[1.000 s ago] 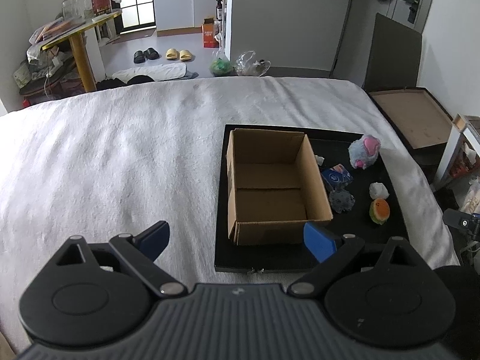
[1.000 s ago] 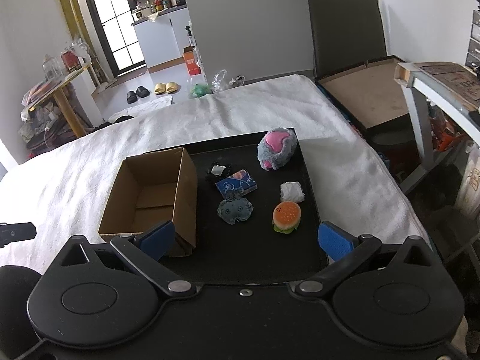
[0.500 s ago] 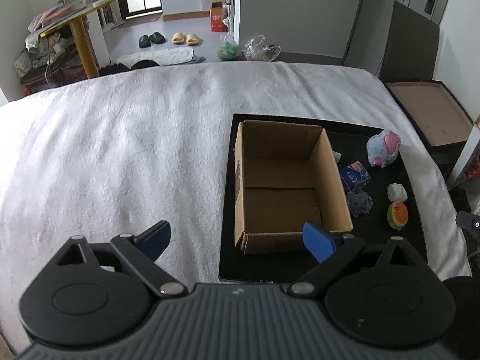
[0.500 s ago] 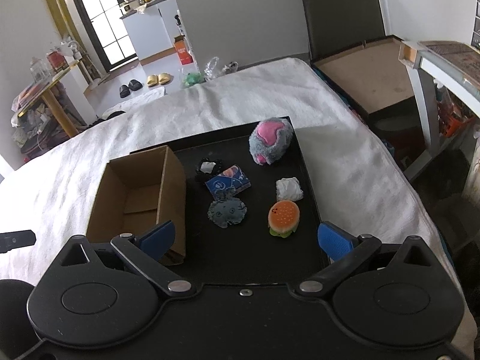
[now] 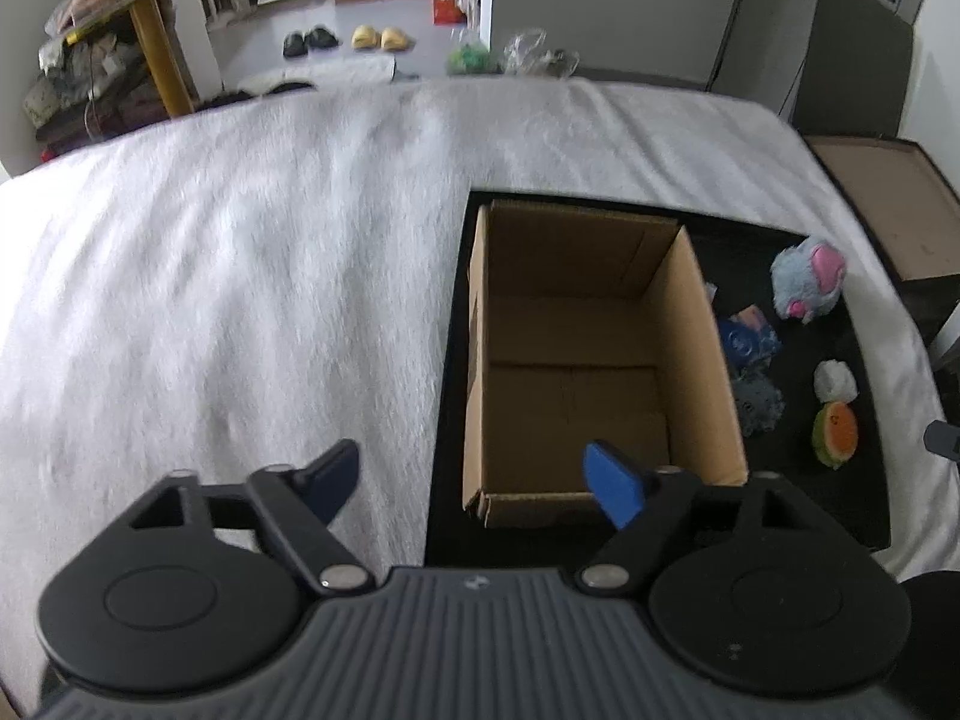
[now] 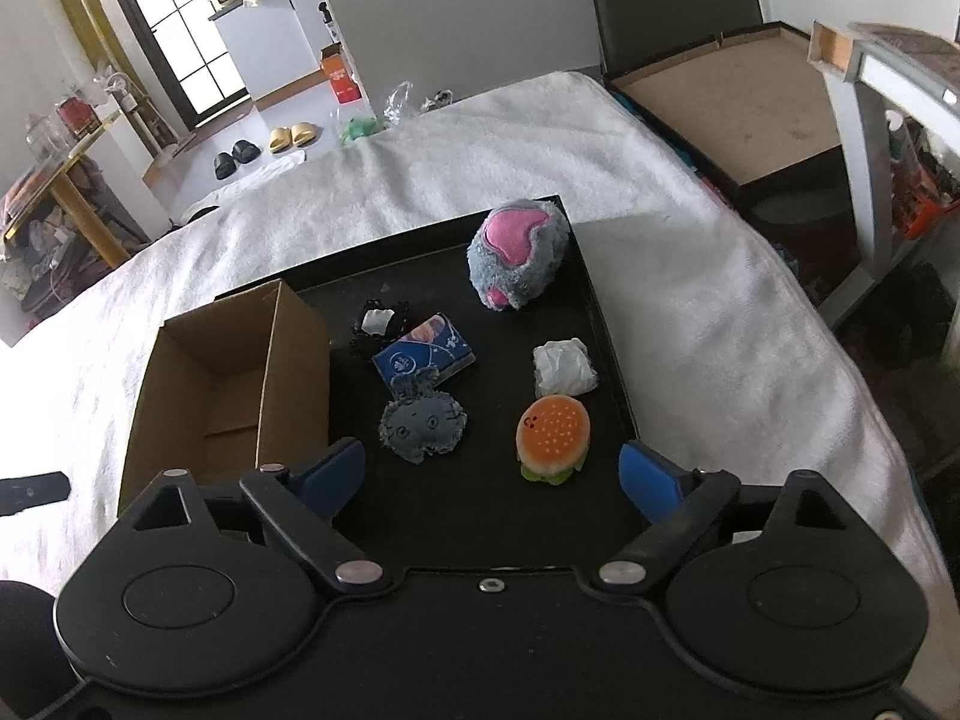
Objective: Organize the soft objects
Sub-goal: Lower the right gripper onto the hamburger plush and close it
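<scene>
An open cardboard box [image 5: 594, 360] [image 6: 234, 384] stands on a black tray [image 6: 600, 324] [image 5: 798, 498] over a white blanket. Right of the box lie a grey-and-pink plush [image 6: 519, 255] [image 5: 807, 282], a blue packet [image 6: 423, 354] [image 5: 747, 342], a grey fuzzy toy [image 6: 423, 426] [image 5: 759, 402], a white crumpled wad [image 6: 564, 369] [image 5: 835, 381] and a burger plush [image 6: 553, 438] [image 5: 835, 435]. My left gripper [image 5: 471, 483] hovers over the box's near left corner, jaws closing, nothing between them. My right gripper [image 6: 492, 474] hangs above the tray's near edge, jaws closing, the burger plush just beyond them, untouched.
The white blanket [image 5: 240, 276] covers a wide surface left of the tray. A small black-and-white item [image 6: 378, 321] lies behind the blue packet. A brown board [image 6: 738, 114] and a chair [image 6: 672, 0] stand at the right. Slippers [image 6: 291, 135] lie on the far floor.
Both grippers have moved forward and down toward the tray, so box and toys look larger. Both pairs of jaws have narrowed somewhat, the left more than the right.
</scene>
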`<state>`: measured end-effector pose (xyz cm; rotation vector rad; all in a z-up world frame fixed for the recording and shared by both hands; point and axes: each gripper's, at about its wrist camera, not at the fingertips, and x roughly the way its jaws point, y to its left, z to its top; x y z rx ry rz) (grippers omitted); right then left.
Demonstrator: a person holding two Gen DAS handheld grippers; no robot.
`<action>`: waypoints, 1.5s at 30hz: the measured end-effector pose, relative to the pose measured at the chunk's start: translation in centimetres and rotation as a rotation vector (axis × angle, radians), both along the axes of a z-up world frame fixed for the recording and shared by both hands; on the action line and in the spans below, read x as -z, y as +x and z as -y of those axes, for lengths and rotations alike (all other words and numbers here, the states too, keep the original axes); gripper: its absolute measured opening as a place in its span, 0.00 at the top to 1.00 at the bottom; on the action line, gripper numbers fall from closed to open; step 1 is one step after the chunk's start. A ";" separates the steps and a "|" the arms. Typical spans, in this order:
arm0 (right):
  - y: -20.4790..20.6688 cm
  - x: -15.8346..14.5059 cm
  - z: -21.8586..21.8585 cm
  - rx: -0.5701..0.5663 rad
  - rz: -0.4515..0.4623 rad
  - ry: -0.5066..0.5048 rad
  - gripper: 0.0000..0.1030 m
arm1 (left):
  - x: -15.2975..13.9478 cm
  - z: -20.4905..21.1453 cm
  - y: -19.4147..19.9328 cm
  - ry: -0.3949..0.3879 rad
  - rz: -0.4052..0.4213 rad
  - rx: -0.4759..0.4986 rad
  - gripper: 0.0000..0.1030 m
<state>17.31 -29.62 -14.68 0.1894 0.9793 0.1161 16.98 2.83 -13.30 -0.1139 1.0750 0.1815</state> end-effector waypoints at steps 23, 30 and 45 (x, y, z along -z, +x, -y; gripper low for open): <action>5.6 7.2 0.8 0.041 -0.171 -0.020 0.22 | 5.6 -0.7 4.3 -0.050 -0.157 -0.081 0.68; 7.2 9.1 1.5 0.067 -0.224 -0.013 0.24 | 6.4 -1.1 5.1 -0.041 -0.177 -0.089 0.72; 7.7 10.9 1.4 0.085 -0.281 0.031 0.92 | 7.5 -1.8 5.1 -0.065 -0.173 -0.056 0.92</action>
